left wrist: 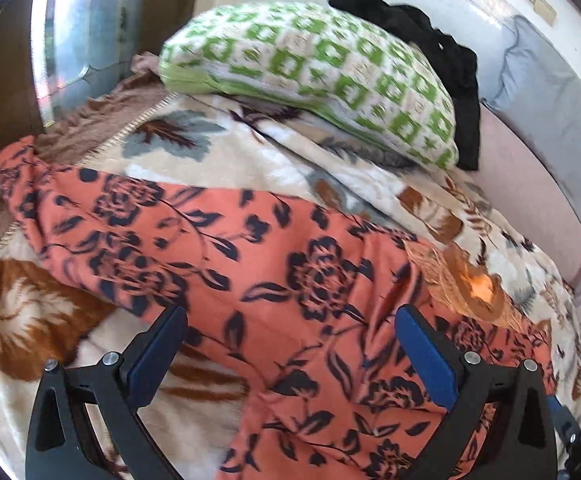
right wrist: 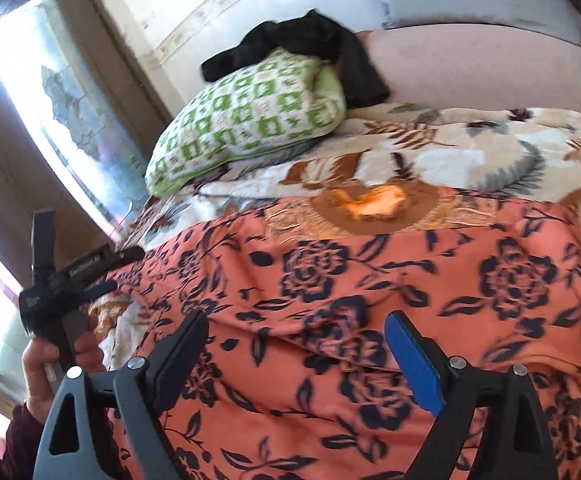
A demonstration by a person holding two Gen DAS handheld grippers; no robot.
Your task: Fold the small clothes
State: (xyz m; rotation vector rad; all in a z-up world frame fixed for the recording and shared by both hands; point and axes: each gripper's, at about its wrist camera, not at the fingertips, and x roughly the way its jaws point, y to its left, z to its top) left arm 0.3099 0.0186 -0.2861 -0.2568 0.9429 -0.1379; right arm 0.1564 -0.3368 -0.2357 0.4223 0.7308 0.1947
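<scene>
An orange garment with a dark flower print [left wrist: 274,272] lies spread on a floral blanket [left wrist: 218,160]; it also fills the right wrist view [right wrist: 370,280], where its embroidered neckline [right wrist: 374,204] shows at the far edge. My left gripper [left wrist: 290,316] is open and empty, just above the cloth. My right gripper [right wrist: 296,322] is open and empty above the garment's middle. The left gripper's body [right wrist: 62,276] shows at the left of the right wrist view, held in a hand [right wrist: 50,364] beside the garment's left edge.
A green-and-white patterned pillow [left wrist: 314,76] lies beyond the garment, with a black cloth [left wrist: 438,64] draped on it. A pink cushion [right wrist: 470,68] and a pale wall stand behind. A bright window [right wrist: 70,112] is at the left.
</scene>
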